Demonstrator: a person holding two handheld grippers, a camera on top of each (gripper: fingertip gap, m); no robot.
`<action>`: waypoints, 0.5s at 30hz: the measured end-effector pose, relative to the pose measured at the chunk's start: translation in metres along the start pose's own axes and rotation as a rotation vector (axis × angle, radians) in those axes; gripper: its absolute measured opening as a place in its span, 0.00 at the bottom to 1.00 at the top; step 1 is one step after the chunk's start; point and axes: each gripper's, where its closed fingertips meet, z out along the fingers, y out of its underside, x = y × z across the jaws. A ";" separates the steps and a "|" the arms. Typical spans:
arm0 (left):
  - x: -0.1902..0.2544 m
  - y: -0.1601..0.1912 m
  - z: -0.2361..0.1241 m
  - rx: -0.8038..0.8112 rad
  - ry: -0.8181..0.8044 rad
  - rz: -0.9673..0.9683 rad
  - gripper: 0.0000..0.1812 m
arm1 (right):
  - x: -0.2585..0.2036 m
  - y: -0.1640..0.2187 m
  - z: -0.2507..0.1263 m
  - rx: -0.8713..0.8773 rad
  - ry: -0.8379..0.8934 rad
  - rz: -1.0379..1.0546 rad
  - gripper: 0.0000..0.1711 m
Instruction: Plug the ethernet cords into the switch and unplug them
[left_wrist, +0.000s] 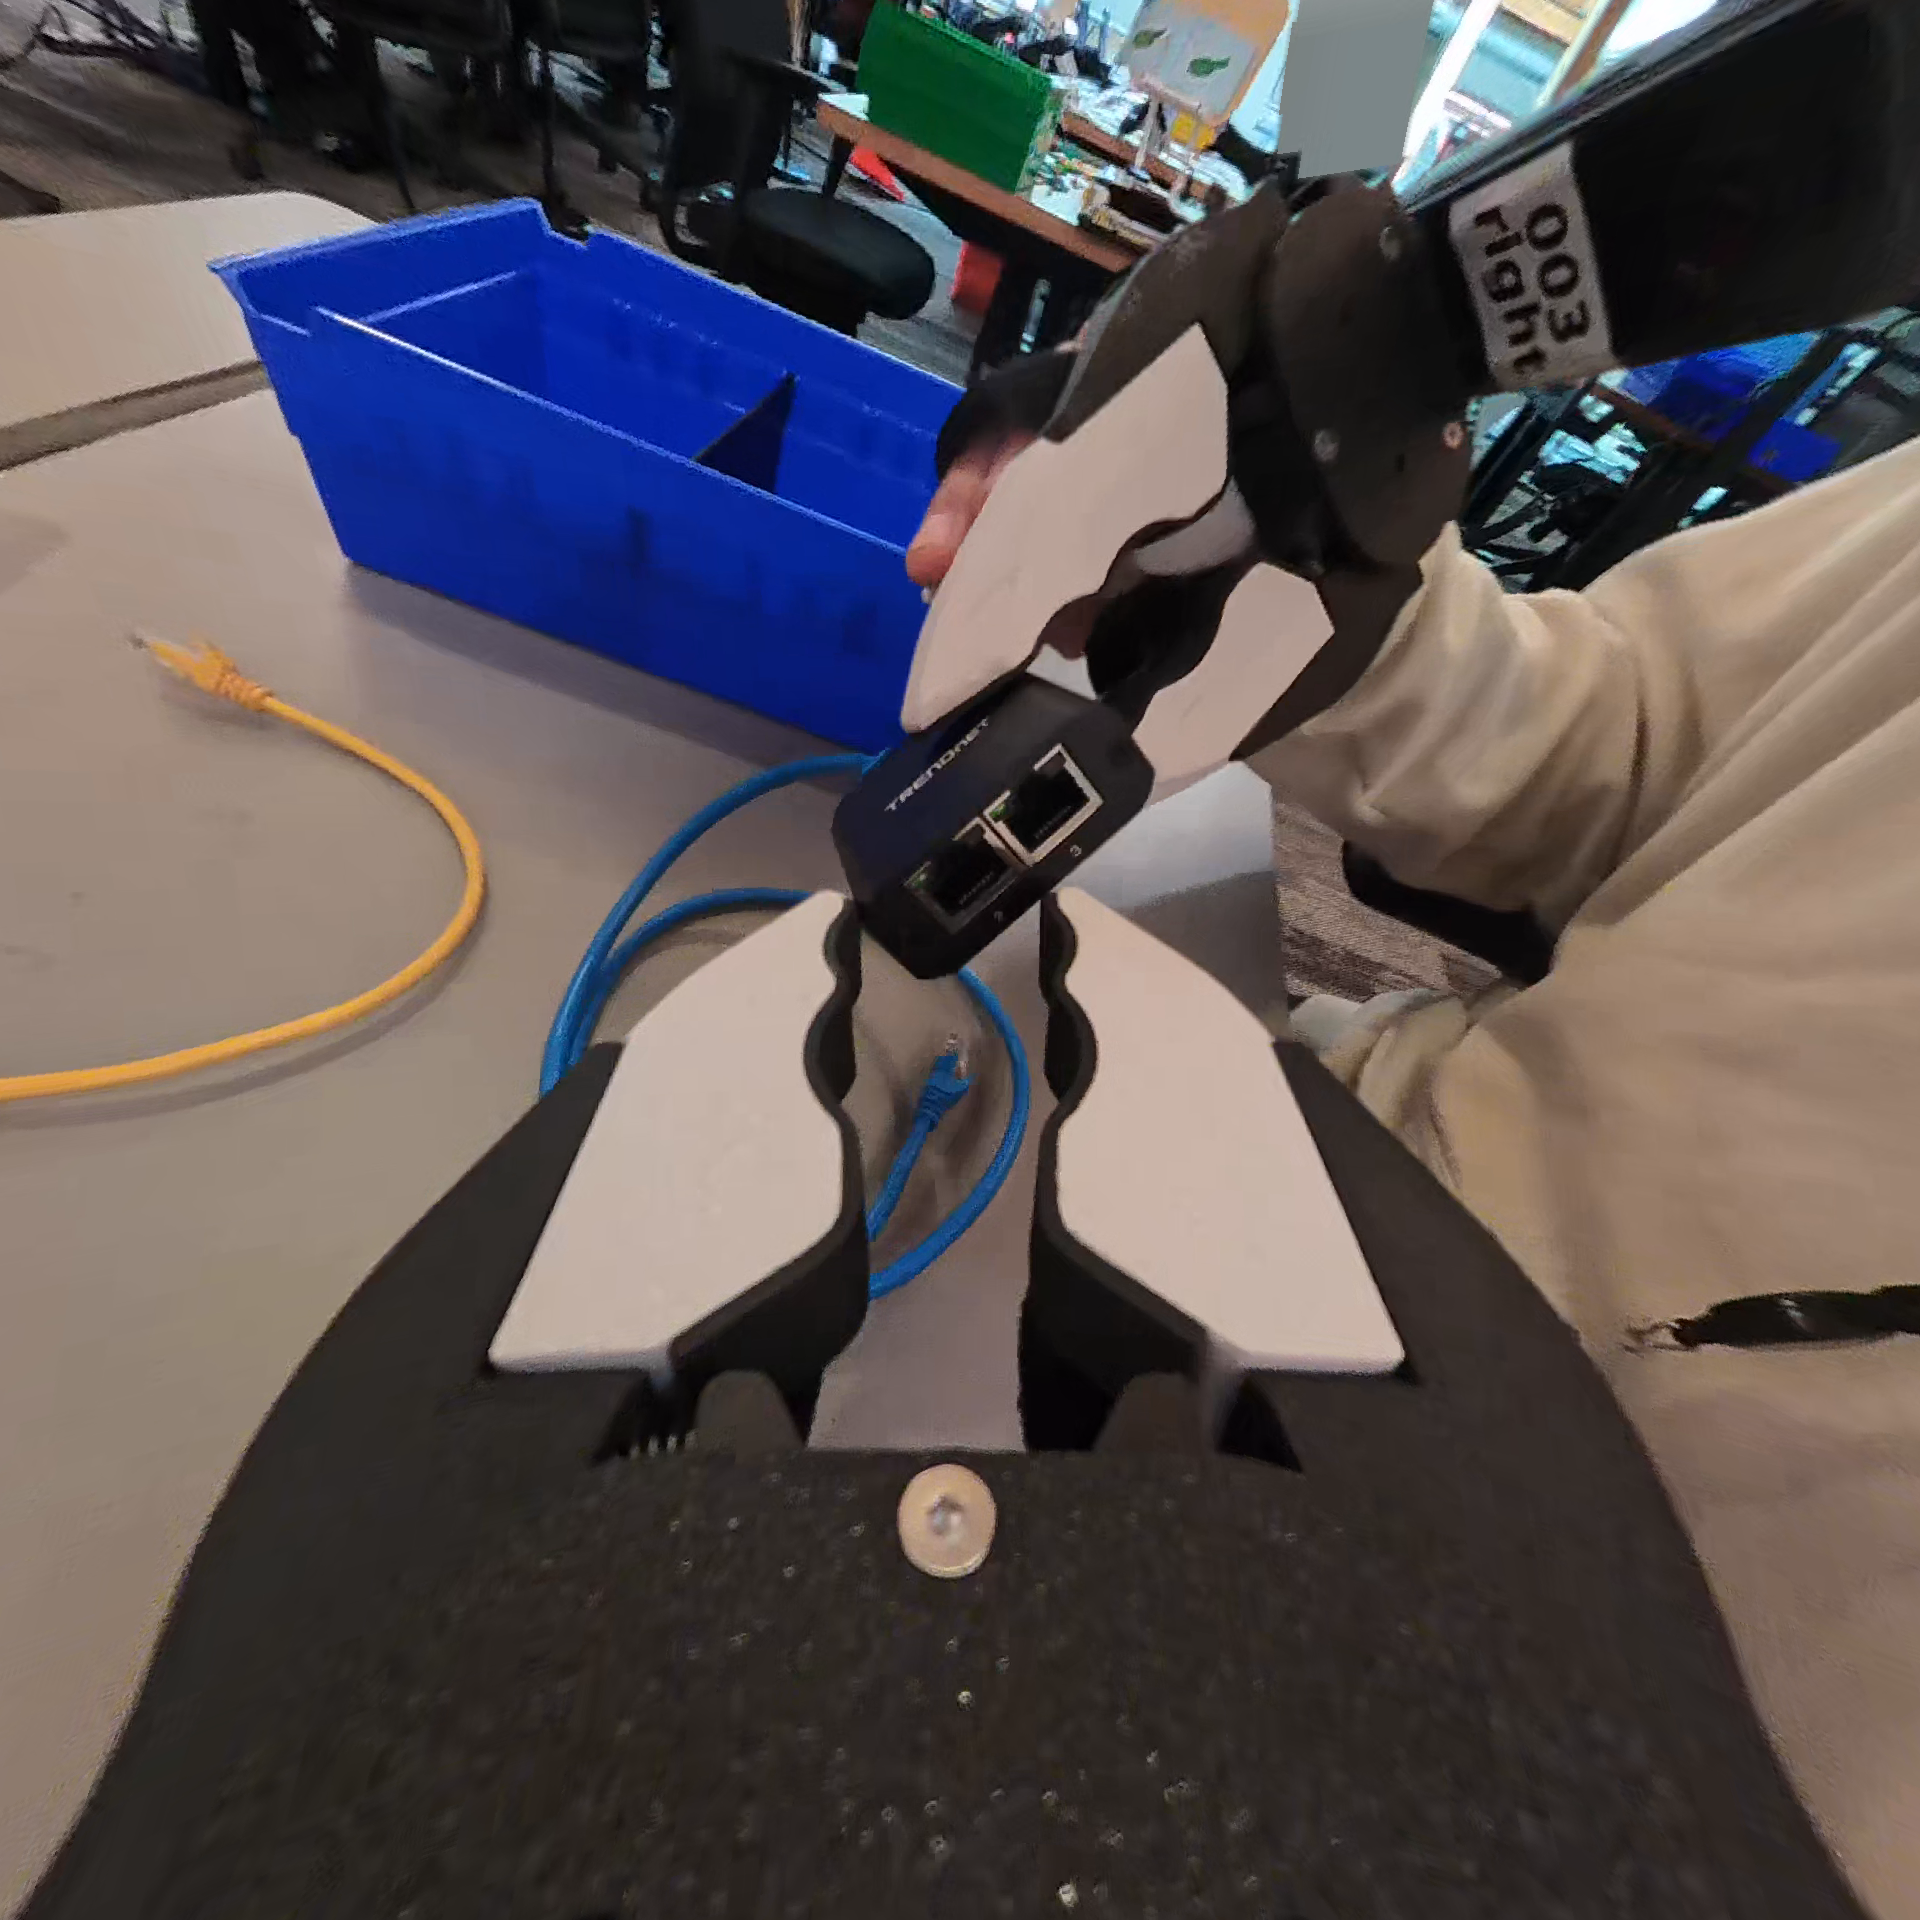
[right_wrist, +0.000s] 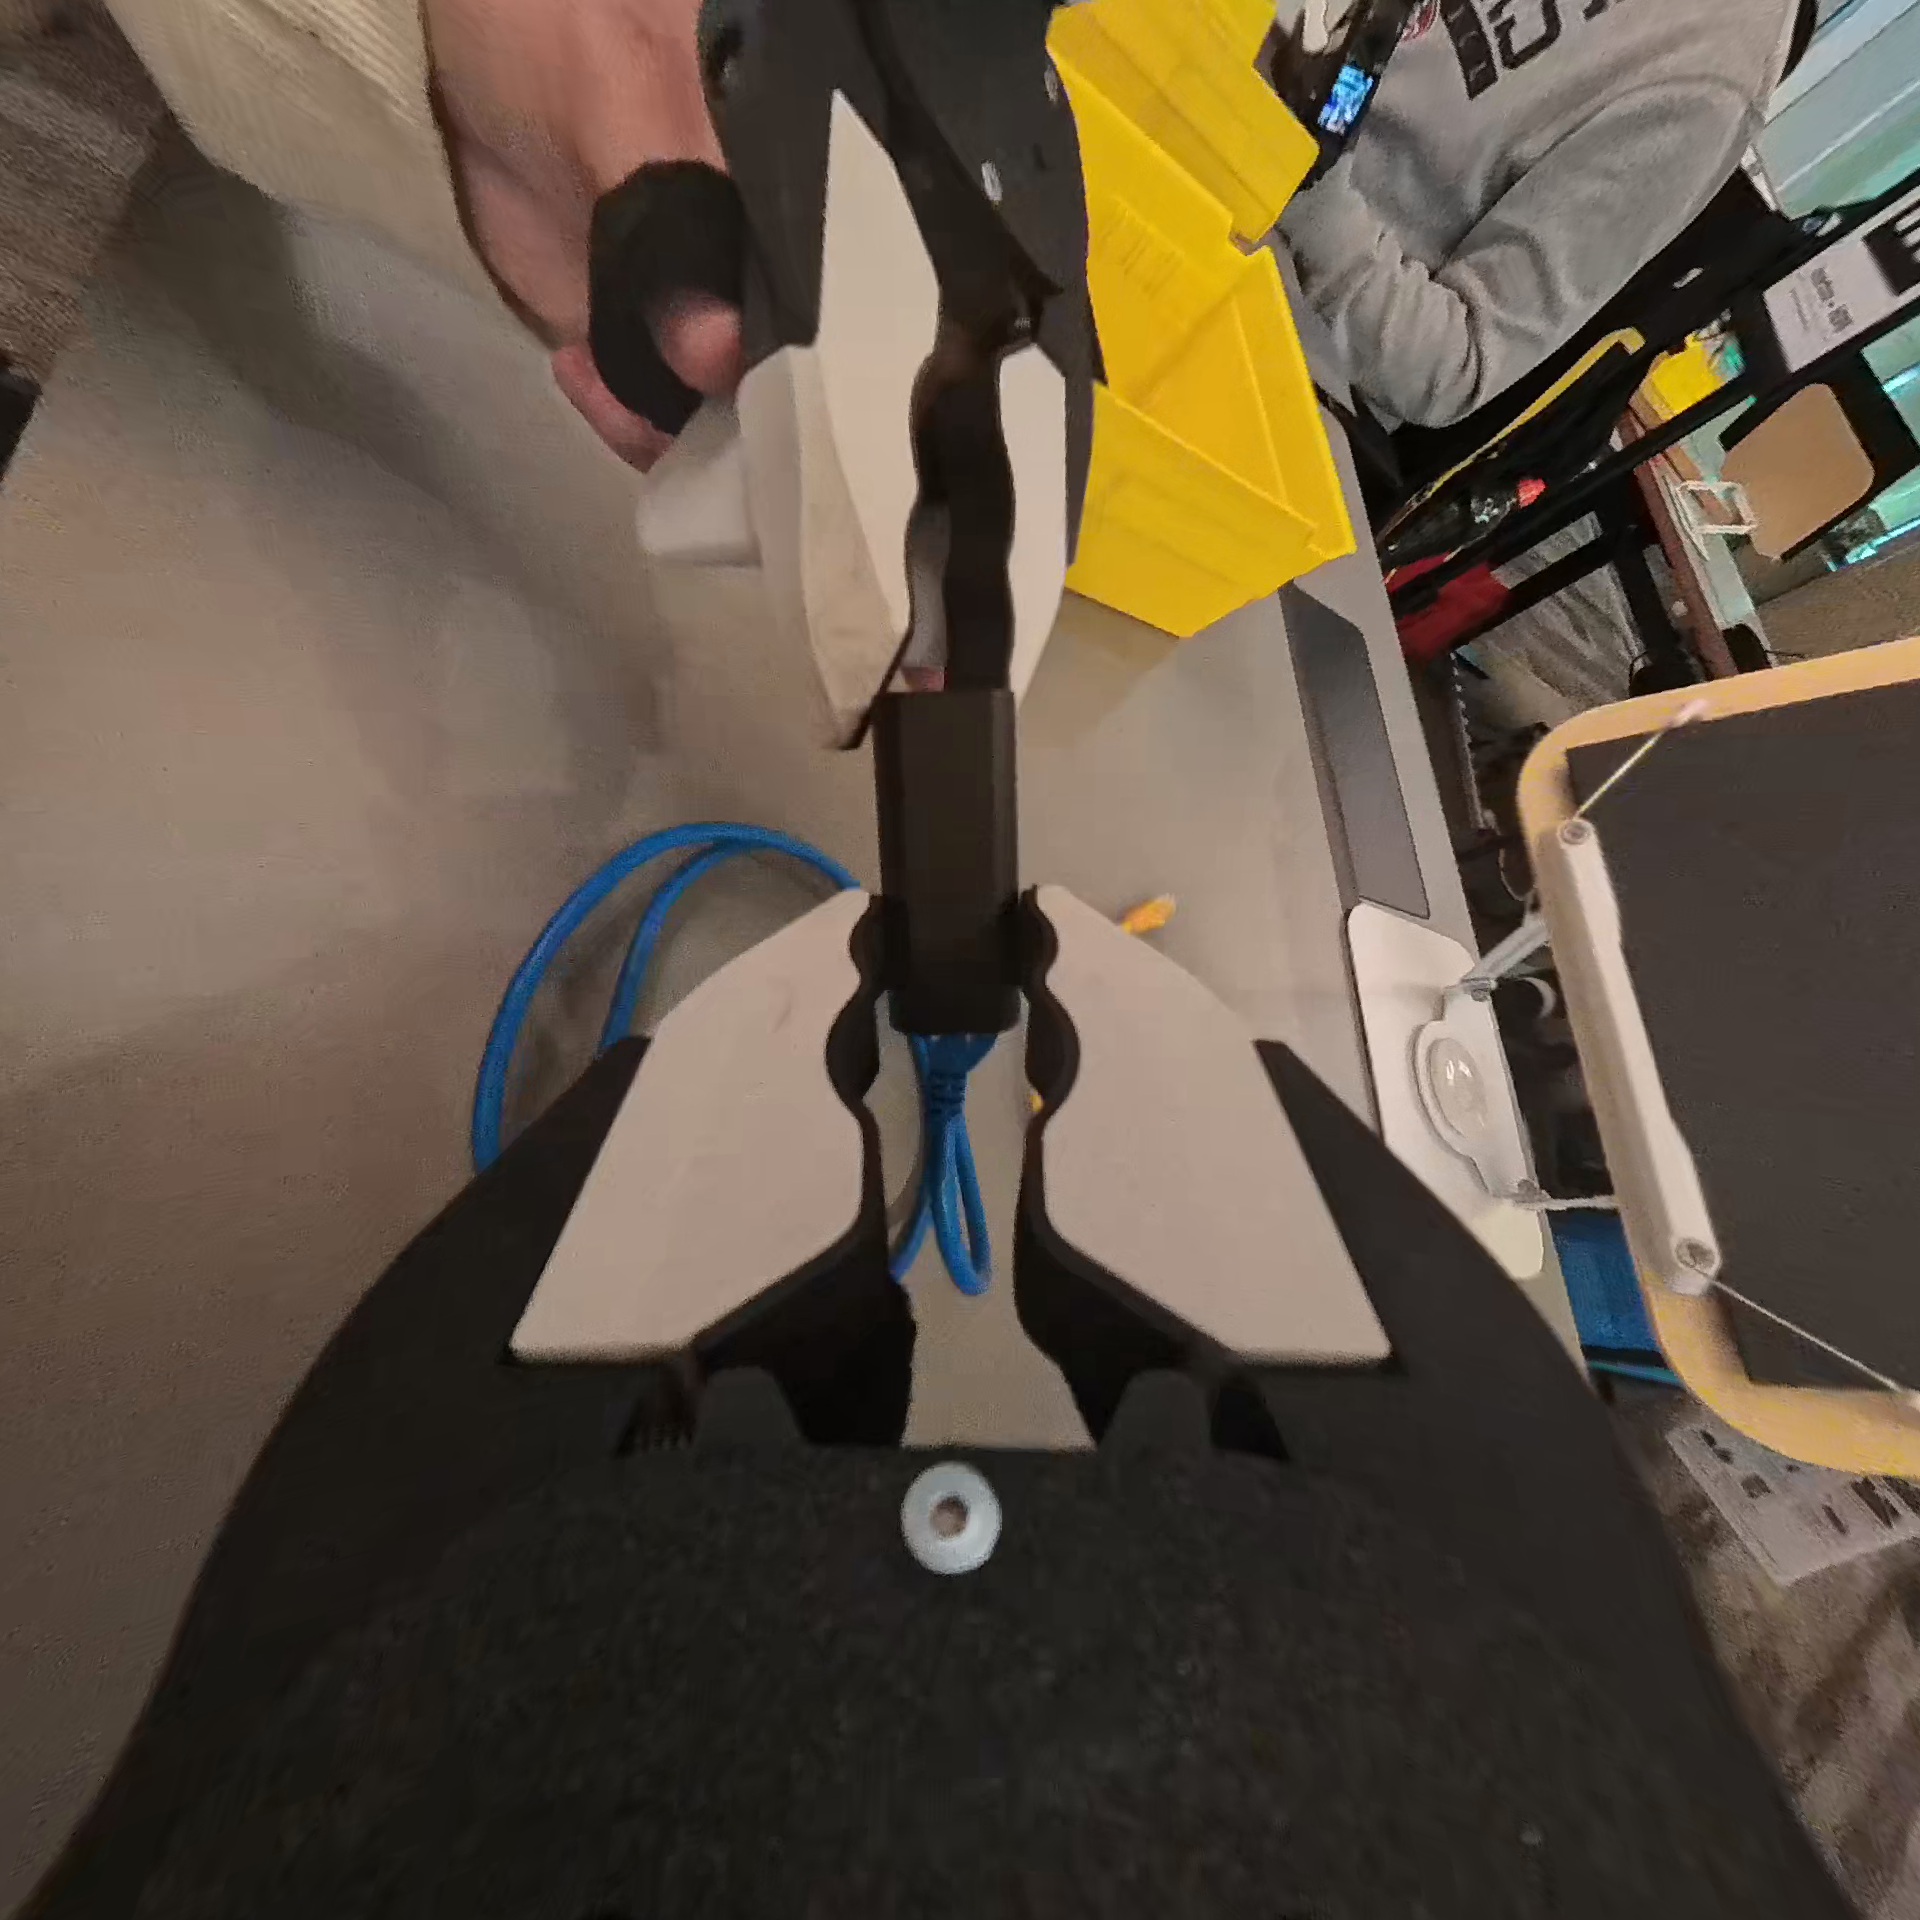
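Note:
The black switch (left_wrist: 977, 821) hangs above the table with two empty ports facing the left wrist view. My right gripper (left_wrist: 1070, 727) is shut on its far end; in its own view (right_wrist: 951, 935) the switch (right_wrist: 945, 810) sits between the fingertips. My left gripper (left_wrist: 945, 920) is open, its tips just below the switch's port end, and it also shows in the right wrist view (right_wrist: 945, 696). The blue cord (left_wrist: 592, 987) lies coiled on the table beneath, its plug (left_wrist: 943, 1086) loose. The yellow cord (left_wrist: 447, 831) lies to the left, its plug (left_wrist: 197, 665) free.
A blue bin (left_wrist: 582, 520) with a divider stands on the beige table (left_wrist: 208, 935) behind the switch. Yellow bins (right_wrist: 1195, 468) sit at the table's far side. A person in a grey sweatshirt (right_wrist: 1507, 156) is beyond them. A tan-rimmed dark board (right_wrist: 1766, 987) is off the table edge. Left and right tips are no more than a few centimetres apart.

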 end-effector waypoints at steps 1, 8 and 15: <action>-0.002 0.000 0.001 0.007 -0.018 0.003 0.18 | 0.001 0.004 0.001 -0.020 0.005 0.001 0.14; -0.005 0.000 0.014 -0.016 -0.064 0.025 0.18 | -0.004 0.014 0.011 -0.067 -0.041 0.029 0.14; -0.007 -0.005 0.016 0.017 -0.111 0.036 0.18 | 0.001 0.013 0.016 -0.070 -0.031 0.031 0.14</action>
